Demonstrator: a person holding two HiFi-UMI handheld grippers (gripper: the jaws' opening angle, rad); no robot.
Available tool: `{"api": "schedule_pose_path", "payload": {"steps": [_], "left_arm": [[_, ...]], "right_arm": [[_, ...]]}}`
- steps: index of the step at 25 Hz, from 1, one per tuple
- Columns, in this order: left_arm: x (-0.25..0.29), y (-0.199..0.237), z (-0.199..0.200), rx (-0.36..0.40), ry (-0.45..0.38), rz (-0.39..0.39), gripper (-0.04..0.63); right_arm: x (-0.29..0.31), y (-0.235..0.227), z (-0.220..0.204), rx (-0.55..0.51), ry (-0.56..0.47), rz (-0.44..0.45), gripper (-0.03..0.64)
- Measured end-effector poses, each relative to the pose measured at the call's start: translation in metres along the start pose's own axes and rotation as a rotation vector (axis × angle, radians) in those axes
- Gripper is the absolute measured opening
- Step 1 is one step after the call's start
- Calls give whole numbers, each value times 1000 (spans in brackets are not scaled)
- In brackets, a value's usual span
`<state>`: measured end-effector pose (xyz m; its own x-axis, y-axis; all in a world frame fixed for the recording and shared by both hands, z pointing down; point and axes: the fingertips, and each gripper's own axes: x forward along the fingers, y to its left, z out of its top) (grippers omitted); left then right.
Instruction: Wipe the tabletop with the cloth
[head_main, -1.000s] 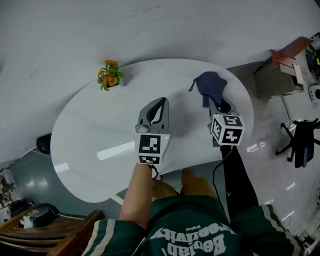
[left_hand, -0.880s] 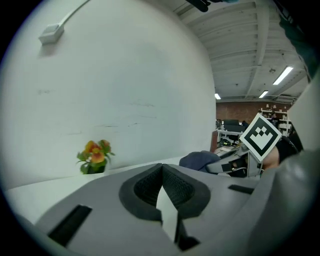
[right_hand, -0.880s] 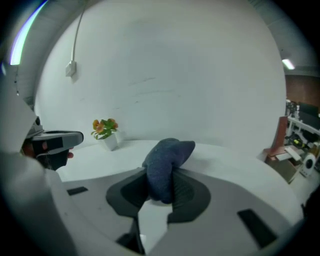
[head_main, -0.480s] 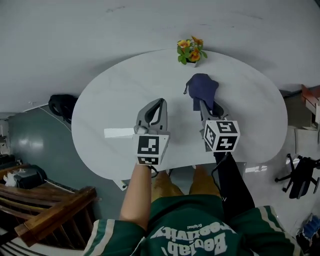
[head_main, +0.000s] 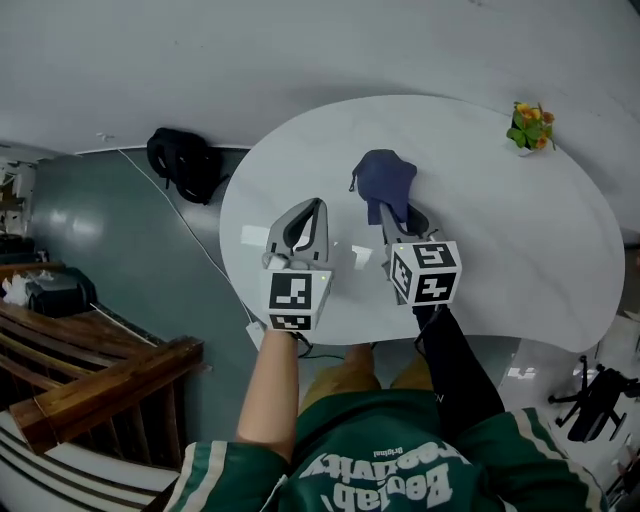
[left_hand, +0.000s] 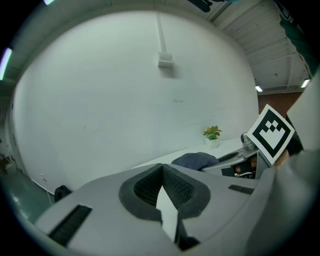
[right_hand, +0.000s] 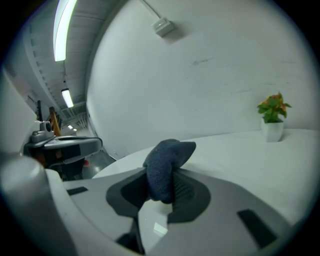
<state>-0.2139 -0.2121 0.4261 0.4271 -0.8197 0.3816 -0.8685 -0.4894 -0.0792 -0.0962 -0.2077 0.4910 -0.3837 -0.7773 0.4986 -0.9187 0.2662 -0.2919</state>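
A dark blue cloth (head_main: 385, 180) lies bunched on the white oval tabletop (head_main: 520, 250), left of its middle. My right gripper (head_main: 384, 207) is shut on the cloth's near end; in the right gripper view the cloth (right_hand: 165, 167) is pinched between the two dark pads. My left gripper (head_main: 318, 205) hovers beside it to the left, over the table's left part, with its jaws closed together and nothing between them (left_hand: 162, 169). The left gripper view shows the cloth (left_hand: 195, 160) to the right, with the right gripper's marker cube behind it.
A small potted plant (head_main: 530, 127) stands at the table's far right edge. On the grey floor to the left lie a black bag (head_main: 185, 160) and wooden furniture (head_main: 90, 390). The table's left and near edges are close to both grippers. A white wall runs behind.
Both grippers and the cloth have travelled left across the tabletop, away from the plant, which now sits far to the right. The right gripper stays shut on the cloth.
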Motion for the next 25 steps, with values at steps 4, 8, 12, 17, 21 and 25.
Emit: {"api": "schedule_pose_path", "payload": {"steps": [4,8,12,17,21,25], "left_arm": [[-36,74,-29,-4,21,96,0],[-75,132,-58,-31,42,182,0],[-113,175,-87,-62,78,263,0],[-151,202,-109,-89,98,344,0],[-164,208,-118,-110,98,360,0],[-162,205,-119,-116,83,335,0]], "right_arm": [[48,86,-16,-22,34,101,94],[82,162,-39,-54,81,190,94],[101,222,-60,-76,127,270,94],[111,282,-84,-87,169,366,94],[123,299,-106,-124,225,369,94],[122,288,-108,-155,241,326,94]]}}
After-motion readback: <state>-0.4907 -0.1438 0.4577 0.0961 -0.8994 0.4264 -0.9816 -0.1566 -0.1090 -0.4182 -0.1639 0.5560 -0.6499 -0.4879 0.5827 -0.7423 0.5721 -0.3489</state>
